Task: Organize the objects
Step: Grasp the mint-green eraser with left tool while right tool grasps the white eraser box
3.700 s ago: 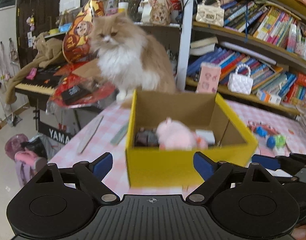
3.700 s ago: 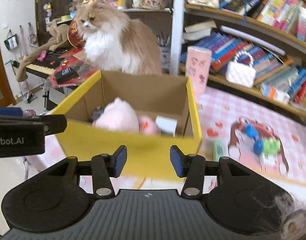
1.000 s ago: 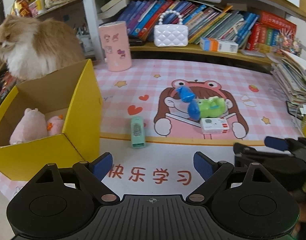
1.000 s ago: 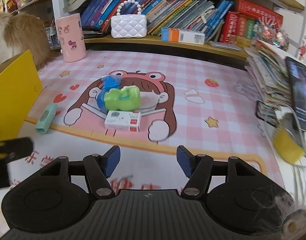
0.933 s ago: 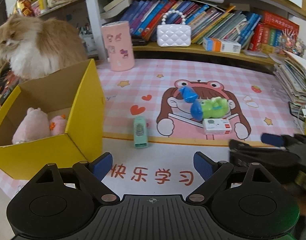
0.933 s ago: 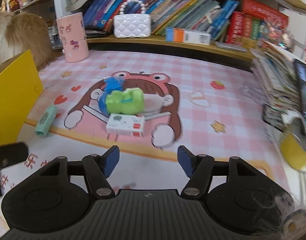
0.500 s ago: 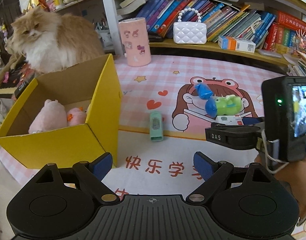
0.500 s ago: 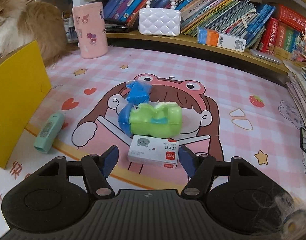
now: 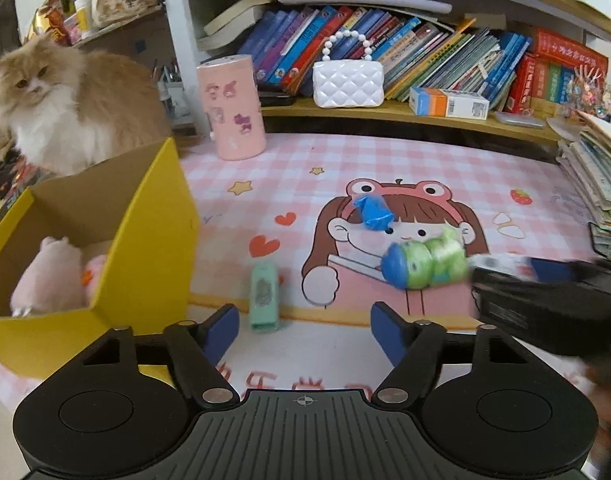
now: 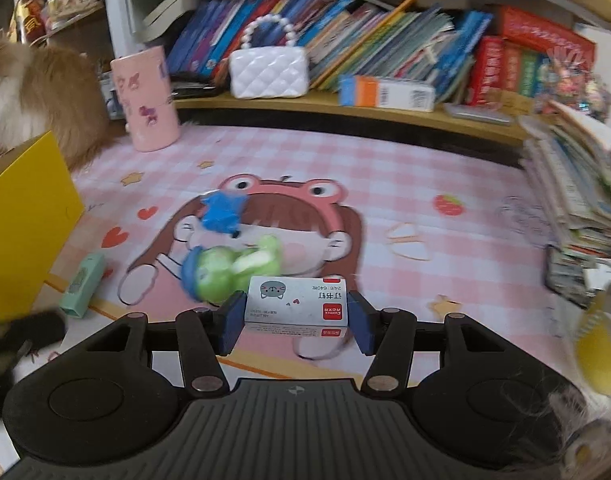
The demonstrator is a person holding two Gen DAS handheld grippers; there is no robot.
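Note:
My right gripper [image 10: 295, 322] is shut on a small white staple box [image 10: 296, 307], held at its two ends just above the pink mat. A green and blue toy [image 10: 229, 268] lies just beyond it, and a blue wrapper [image 10: 222, 212] farther back. My left gripper [image 9: 304, 330] is open and empty above the mat's front edge. A mint green stapler [image 9: 263, 296] lies just ahead of its left finger. The yellow cardboard box [image 9: 145, 248] stands at the left and holds pink plush toys [image 9: 51, 276]. In the left wrist view the right gripper [image 9: 545, 292] shows blurred at the right.
A fluffy orange and white cat [image 9: 65, 100] sits behind the yellow box. A pink cylinder tin [image 9: 231, 106] stands at the mat's back. Shelves with books and a white quilted purse [image 9: 347, 80] run along the back. A stack of books [image 9: 597, 176] sits at the right.
My right gripper has moved forward to the staple box and shut on it. My left gripper has come closer to the stapler. The green toy has shifted a little.

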